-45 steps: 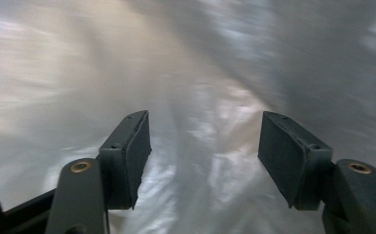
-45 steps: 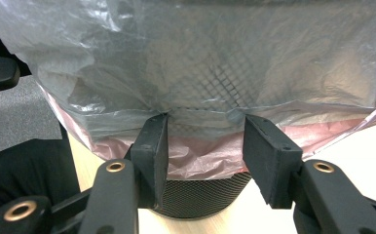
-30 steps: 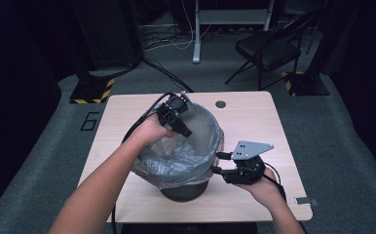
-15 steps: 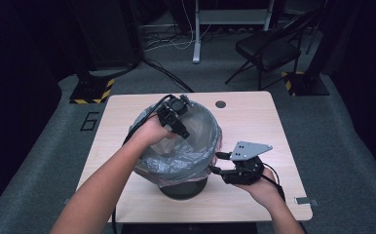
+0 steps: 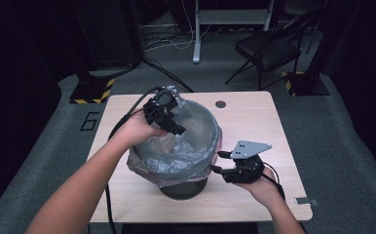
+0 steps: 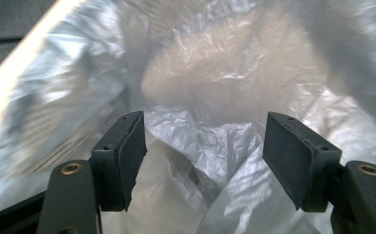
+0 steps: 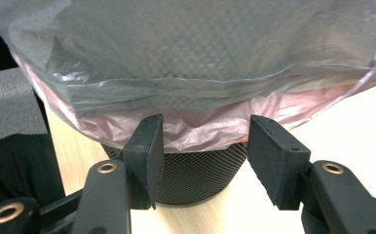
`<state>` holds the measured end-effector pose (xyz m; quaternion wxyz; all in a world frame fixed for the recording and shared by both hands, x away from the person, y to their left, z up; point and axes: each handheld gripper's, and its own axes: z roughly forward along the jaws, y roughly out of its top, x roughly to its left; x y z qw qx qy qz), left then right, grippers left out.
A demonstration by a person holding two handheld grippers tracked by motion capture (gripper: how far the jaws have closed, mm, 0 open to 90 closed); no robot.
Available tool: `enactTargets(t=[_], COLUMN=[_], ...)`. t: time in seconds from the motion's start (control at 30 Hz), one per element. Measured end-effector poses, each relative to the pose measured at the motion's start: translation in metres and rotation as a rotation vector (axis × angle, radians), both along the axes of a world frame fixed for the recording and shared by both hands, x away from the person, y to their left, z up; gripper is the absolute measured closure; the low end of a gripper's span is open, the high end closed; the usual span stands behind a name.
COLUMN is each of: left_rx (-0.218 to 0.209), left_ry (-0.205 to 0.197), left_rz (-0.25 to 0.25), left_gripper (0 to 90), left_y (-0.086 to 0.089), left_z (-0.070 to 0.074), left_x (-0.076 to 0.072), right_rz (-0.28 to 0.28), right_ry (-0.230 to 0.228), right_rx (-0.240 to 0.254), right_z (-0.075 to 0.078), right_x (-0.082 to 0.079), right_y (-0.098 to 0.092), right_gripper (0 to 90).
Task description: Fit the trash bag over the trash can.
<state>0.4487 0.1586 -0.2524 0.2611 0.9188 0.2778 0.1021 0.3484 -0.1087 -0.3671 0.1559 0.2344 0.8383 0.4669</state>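
Note:
A black mesh bin [image 5: 183,187] stands on the table, lined with a pink bag [image 5: 174,179] and a grey translucent bag [image 5: 186,146] pulled over it. My left gripper [image 5: 178,129] hangs over the bin's far left rim and points down into the grey bag [image 6: 215,73]. It is open [image 6: 205,161], with crumpled film beyond the pads and nothing pinched. My right gripper [image 5: 217,162] sits low at the bin's right side, facing it. Its jaws [image 7: 205,156] have just opened a little wider; the pink hem [image 7: 210,129] and mesh [image 7: 200,178] lie just past them, unpressed.
The wooden table [image 5: 254,122] has a round cable hole [image 5: 220,104] behind the bin and a tape strip [image 5: 305,201] at its front right corner. A folding chair [image 5: 269,48] and a stand base with hazard stripes [image 5: 91,90] stand on the floor beyond.
My left hand has lifted and drifted left above the bag's far rim. The right hand has stayed beside the bin.

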Motion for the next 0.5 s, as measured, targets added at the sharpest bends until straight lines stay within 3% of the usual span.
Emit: enactTargets(t=[0.2, 0.5], left_rx=[-0.068, -0.158], left_ry=[-0.062, -0.124], left_rz=[0.028, 0.137], left_gripper=[31.3, 31.4], left_y=[0.043, 0.116], left_z=[0.022, 0.032], left_x=[-0.020, -0.044], right_rz=[-0.011, -0.061], right_ry=[0.002, -0.005], right_rx=[0.006, 0.026], right_z=[0.000, 0.002], right_x=[0.001, 0.005], right_y=[-0.002, -0.017], right_gripper=[44.4, 42.6])
